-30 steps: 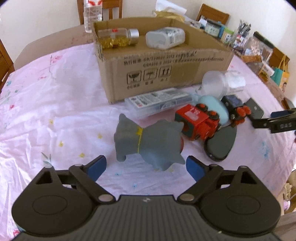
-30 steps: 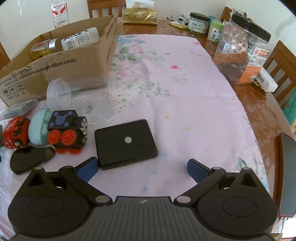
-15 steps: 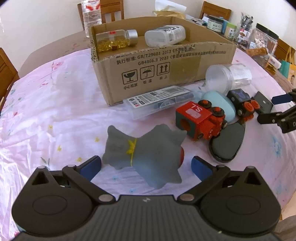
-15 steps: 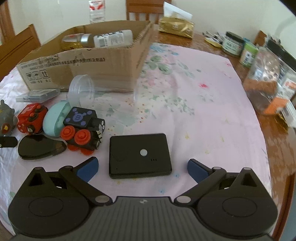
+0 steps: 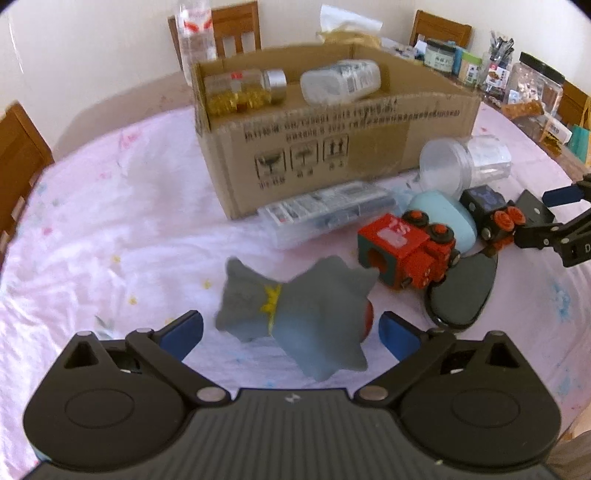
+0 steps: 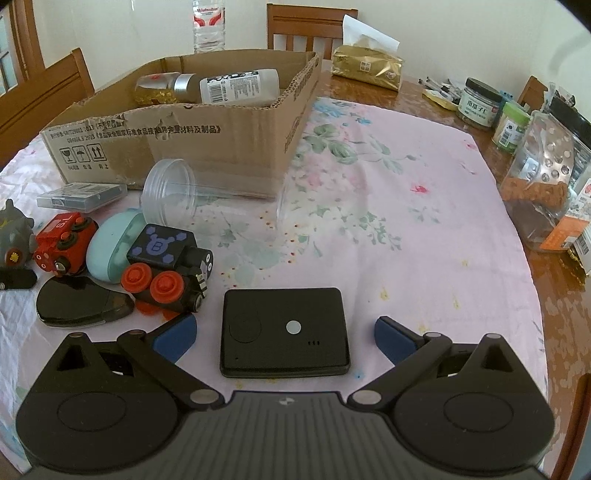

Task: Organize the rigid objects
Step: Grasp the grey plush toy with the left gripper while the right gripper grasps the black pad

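A grey toy figure with a yellow collar lies on the pink cloth between the open fingers of my left gripper. My right gripper is open, its fingers either side of a flat black box on the cloth. Beside them lie a red toy car, a black toy car with orange wheels, a pale blue case, a black oval case, a clear cup on its side and a clear plastic case. The cardboard box holds two bottles.
Jars, a tissue pack and a water bottle stand on the bare wood behind and right of the cloth. Wooden chairs ring the table. The right gripper shows at the right edge of the left wrist view.
Both grippers have moved forward: the grey toy now sits between the left fingers, and the black box now sits between the right fingers. The right view has swung towards the cardboard box.
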A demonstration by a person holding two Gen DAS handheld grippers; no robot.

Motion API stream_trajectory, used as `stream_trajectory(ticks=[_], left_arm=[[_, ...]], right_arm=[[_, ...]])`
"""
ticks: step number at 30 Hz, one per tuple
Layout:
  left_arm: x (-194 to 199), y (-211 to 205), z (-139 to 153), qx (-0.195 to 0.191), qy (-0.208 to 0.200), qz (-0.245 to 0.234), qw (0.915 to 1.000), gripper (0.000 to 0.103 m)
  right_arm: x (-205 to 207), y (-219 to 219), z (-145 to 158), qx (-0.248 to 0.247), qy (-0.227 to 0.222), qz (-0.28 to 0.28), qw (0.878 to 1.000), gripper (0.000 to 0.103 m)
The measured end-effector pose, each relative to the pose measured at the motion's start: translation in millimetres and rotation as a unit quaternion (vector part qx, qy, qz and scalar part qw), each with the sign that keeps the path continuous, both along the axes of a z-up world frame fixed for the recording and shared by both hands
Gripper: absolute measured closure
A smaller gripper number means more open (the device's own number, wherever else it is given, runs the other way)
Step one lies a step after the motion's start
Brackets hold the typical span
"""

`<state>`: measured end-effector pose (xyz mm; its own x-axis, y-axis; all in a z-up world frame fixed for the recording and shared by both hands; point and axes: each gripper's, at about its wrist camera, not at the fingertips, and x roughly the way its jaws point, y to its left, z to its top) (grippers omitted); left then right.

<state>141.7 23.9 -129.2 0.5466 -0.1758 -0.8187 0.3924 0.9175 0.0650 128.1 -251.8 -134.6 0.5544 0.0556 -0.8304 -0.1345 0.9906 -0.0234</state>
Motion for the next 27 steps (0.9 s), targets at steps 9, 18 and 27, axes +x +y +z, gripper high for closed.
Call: stream_trajectory(ticks=[9,18,27], left_arm=[[7.4,6.0,9.9,-0.018,0.015,-0.014,0.9996,0.018],[10.2,4.3,10.5,-0.021,0.023,-0.026,0.9992,0.024],[15.4,2.7,10.2,-0.026,0.03,-0.027,0.9988,0.029]], right_arm=[[4.4,4.5,1.7,-0.003,0.021,0.005,1.0,0.0],[3.6,8.6,9.2,-0.004,0.022,0.024,0.999,0.022],[9.5,4.8,10.8,-0.006,0.034,0.059,0.998,0.023]])
